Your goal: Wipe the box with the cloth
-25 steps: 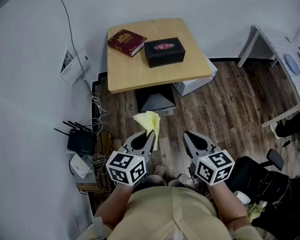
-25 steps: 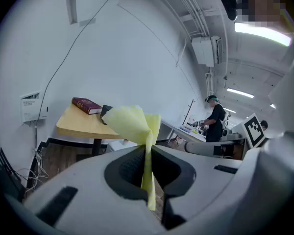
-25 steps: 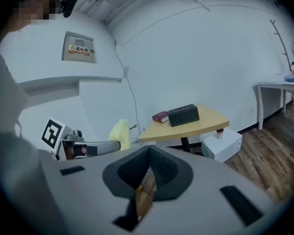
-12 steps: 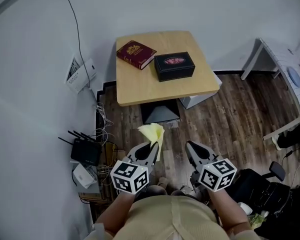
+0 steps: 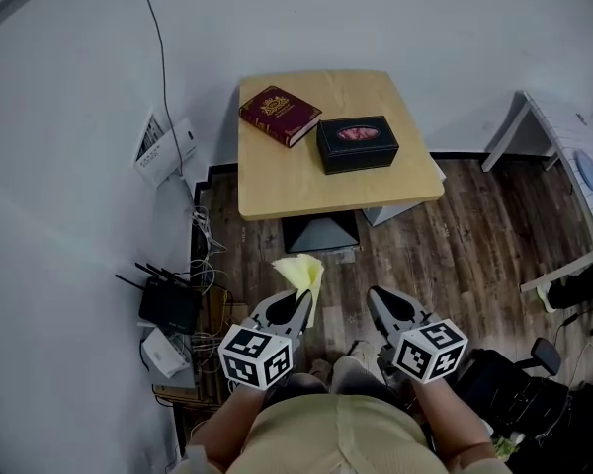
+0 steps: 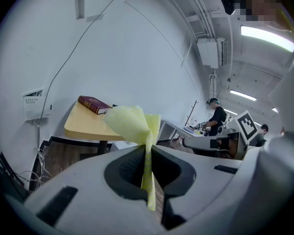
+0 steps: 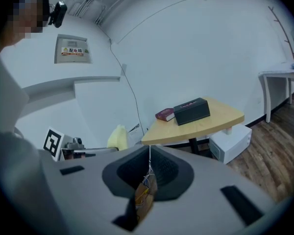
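The black box point(image 5: 357, 143) lies on the small wooden table point(image 5: 277, 181), beside a red book point(image 5: 280, 116). My left gripper point(image 5: 298, 299) is shut on a yellow cloth point(image 5: 301, 277), which sticks up from its tips over the floor, well short of the table. In the left gripper view the cloth point(image 6: 132, 124) is pinched between the jaws, with the book point(image 6: 94, 105) beyond. My right gripper point(image 5: 381, 299) hangs level with the left, shut and empty. In the right gripper view the box point(image 7: 191, 111) shows ahead on the table point(image 7: 210, 121).
A black pedestal point(image 5: 319, 232) and a white unit point(image 7: 230, 142) stand under the table. A router point(image 5: 165, 306) and tangled cables lie by the left wall. A white desk point(image 5: 563, 136) stands at the right and a black chair point(image 5: 514, 383) at the lower right.
The table, box and book have slid lower and rightward in the head view. Both grippers have kept the same pose, the cloth still in the left one.
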Available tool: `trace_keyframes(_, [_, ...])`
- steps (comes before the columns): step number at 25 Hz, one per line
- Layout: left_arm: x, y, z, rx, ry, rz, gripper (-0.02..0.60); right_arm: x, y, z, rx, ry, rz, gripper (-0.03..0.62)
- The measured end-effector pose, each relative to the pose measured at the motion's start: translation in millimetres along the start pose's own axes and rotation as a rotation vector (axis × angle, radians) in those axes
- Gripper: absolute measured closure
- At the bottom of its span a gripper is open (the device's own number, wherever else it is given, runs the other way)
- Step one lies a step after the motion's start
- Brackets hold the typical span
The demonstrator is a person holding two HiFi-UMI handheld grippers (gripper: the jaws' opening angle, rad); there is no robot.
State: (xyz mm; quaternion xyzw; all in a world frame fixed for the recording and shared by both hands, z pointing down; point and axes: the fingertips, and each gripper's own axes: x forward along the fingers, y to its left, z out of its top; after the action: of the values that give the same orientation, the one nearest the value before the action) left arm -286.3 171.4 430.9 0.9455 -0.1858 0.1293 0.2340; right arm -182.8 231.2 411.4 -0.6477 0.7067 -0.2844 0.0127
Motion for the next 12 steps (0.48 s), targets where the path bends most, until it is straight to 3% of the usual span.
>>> trace_keyframes(4, [19.7, 6.7, 15.4, -0.009, -0.028, 0.021, 0.552, 15.3, -12.4, 13.3, -0.086, 0.019, 0.023, 0.563])
trace_keyframes(12, [80.2, 8.9, 43.4, 0.006, -0.031, 0.055, 0.552, 42.6, -57.3, 47.2, -0.096, 0.052, 0.106, 0.563])
